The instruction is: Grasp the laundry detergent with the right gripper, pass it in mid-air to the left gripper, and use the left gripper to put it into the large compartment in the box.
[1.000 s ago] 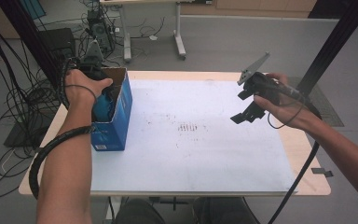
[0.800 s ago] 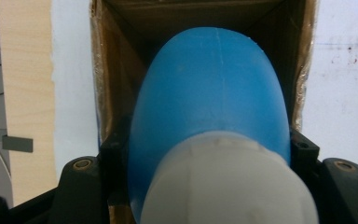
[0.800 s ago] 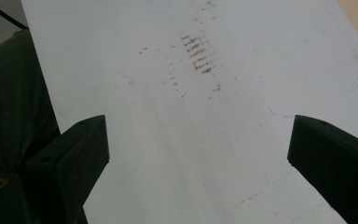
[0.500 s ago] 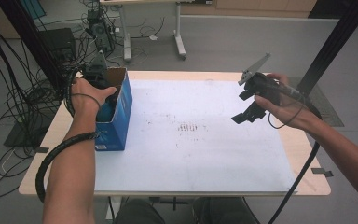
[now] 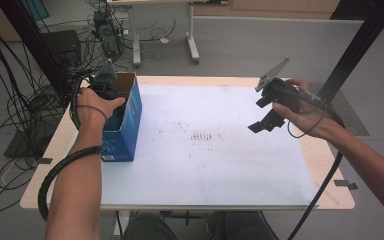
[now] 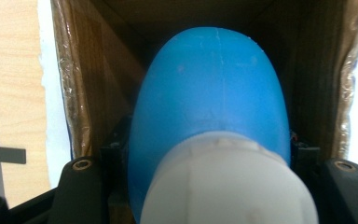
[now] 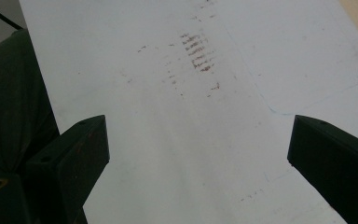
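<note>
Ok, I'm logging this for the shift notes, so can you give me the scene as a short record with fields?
left tool: shut on the blue bottle, white cap toward the camera, lowered inside the box
box: blue outside, brown cardboard inside, open top, at the mat's left edge
right tool: open, nothing between the jaws, held above the mat
mat: white, with brown smudges near its middle

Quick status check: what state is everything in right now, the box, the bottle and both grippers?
Blue cardboard box: upright at the table's left edge, top open.
Blue bottle: white cap toward the camera, gripped, partly inside the box.
Left gripper: shut on the bottle, at the box opening.
Right gripper: open, empty, above the white mat.
</note>
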